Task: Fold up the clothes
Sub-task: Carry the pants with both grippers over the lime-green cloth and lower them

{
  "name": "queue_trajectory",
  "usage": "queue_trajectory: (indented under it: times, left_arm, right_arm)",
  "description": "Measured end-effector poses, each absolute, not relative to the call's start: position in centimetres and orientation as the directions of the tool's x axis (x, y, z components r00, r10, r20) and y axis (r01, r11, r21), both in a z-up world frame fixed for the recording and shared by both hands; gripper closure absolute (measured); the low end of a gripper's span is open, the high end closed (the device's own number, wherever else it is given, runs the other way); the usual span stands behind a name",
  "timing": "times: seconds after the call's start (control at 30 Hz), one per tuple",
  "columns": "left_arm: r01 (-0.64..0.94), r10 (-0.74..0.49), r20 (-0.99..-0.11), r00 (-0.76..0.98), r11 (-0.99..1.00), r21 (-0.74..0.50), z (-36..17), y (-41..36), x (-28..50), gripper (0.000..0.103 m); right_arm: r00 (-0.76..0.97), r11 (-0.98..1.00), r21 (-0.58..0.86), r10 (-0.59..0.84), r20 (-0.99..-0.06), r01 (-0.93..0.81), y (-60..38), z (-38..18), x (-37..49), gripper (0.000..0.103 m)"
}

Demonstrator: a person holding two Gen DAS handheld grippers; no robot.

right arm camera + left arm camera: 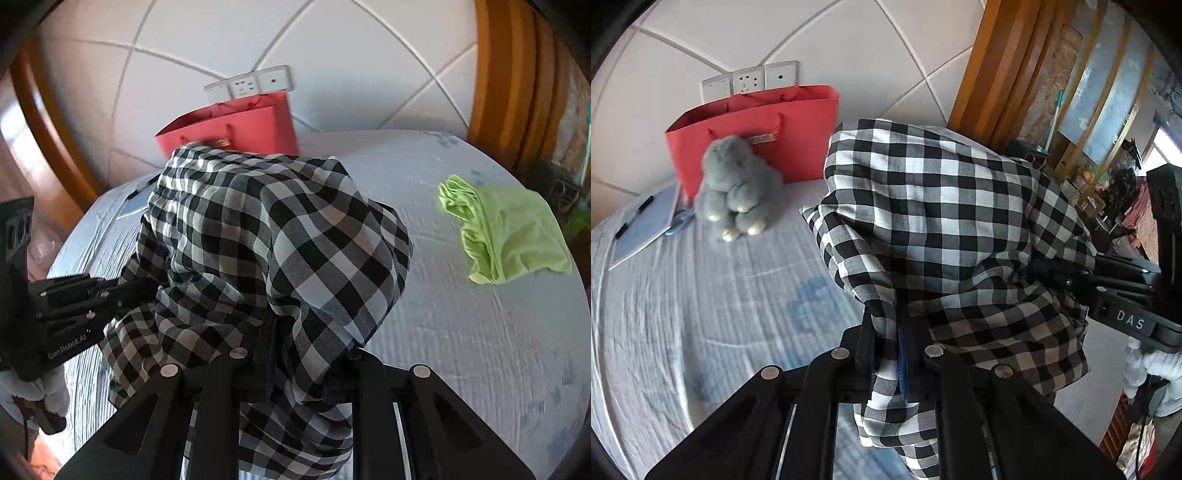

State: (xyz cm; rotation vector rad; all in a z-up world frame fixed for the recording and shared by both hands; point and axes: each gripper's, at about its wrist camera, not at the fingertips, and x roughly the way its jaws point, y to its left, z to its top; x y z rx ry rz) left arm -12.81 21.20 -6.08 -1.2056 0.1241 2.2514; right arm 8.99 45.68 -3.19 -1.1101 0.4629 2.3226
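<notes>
Step in hand: the checked garment (942,206) is lifted off the bed (701,295) and carried between both grippers; judged, this is the spreading stage ahead of the first fold.
Left gripper (899,354): jaws nearly shut, pinching a bunched edge of the checked cloth, which drapes over the fingers toward 12 o'clock in the left wrist view.
Right gripper (273,350): jaws narrow, clamped on another bunch of the same cloth; the left gripper shows at 9 o'clock in the right wrist view, also under the fabric.
Garment's place: hanging in the air between the two tools, crumpled and doubled over, not flat on the bed.
Surroundings: a grey plush toy (733,195) and a red paper bag (757,133) sit at 10 o'clock in the left wrist view; a green garment (506,232) lies at 2 o'clock in the right wrist view.
Next move calls for: drawing the grippers apart to open the cloth, then laying it flat on bare bed, clear of toy and green garment.
Risk: bunched grips may hold several layers.
</notes>
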Motion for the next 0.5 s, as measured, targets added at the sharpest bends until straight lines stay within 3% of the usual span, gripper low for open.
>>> queue_trajectory:
  times: [0.5]
  left_arm:
    - [-0.52,0.494,-0.78,-0.385,-0.814,-0.259,-6.6,41.8,-17.4,0.095]
  right_arm:
    - [-0.488,-0.827,0.005,0.327,-0.809,-0.563,63.8,0.5,17.1,0.086]
